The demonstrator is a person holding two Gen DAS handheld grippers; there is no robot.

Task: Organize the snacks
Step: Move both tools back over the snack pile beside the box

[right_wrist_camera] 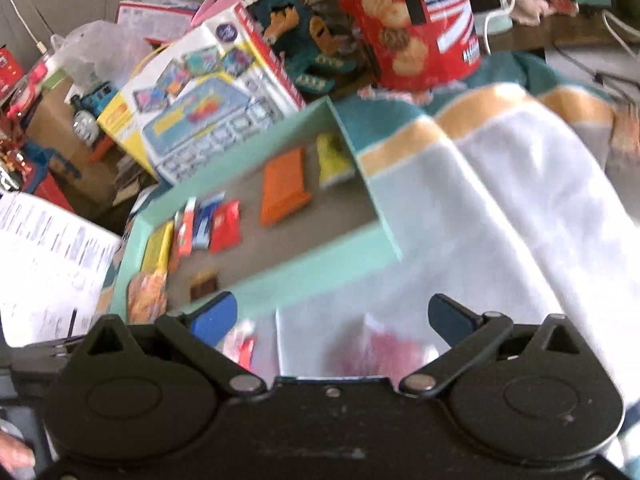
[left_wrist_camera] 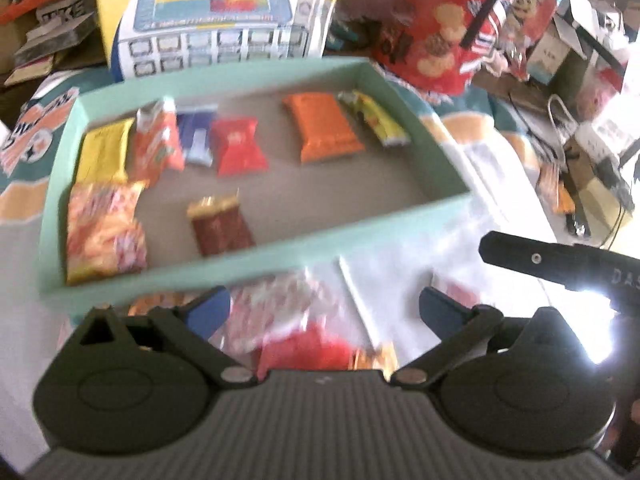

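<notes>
A mint-green tray (left_wrist_camera: 240, 272) lies on a white cloth and holds several snack packets. Among them are a yellow one (left_wrist_camera: 104, 152), a red one (left_wrist_camera: 240, 146), an orange one (left_wrist_camera: 324, 126), a brown one (left_wrist_camera: 222, 224) and a big orange-yellow bag (left_wrist_camera: 104, 232). My left gripper (left_wrist_camera: 324, 312) hangs open just before the tray's near wall, over loose blurred packets (left_wrist_camera: 288, 320) on the cloth. My right gripper (right_wrist_camera: 332, 316) is open too, right of the tray (right_wrist_camera: 304, 272), above a pink-red packet (right_wrist_camera: 384, 348). Nothing sits between either pair of pads.
A red biscuit tin (left_wrist_camera: 436, 40) and a yellow toy box (left_wrist_camera: 216, 20) stand behind the tray. Boxes and cables (left_wrist_camera: 580, 140) crowd the right side. A printed sheet (right_wrist_camera: 44, 256) lies left of the tray. The right gripper's black finger (left_wrist_camera: 540, 260) reaches in at the right.
</notes>
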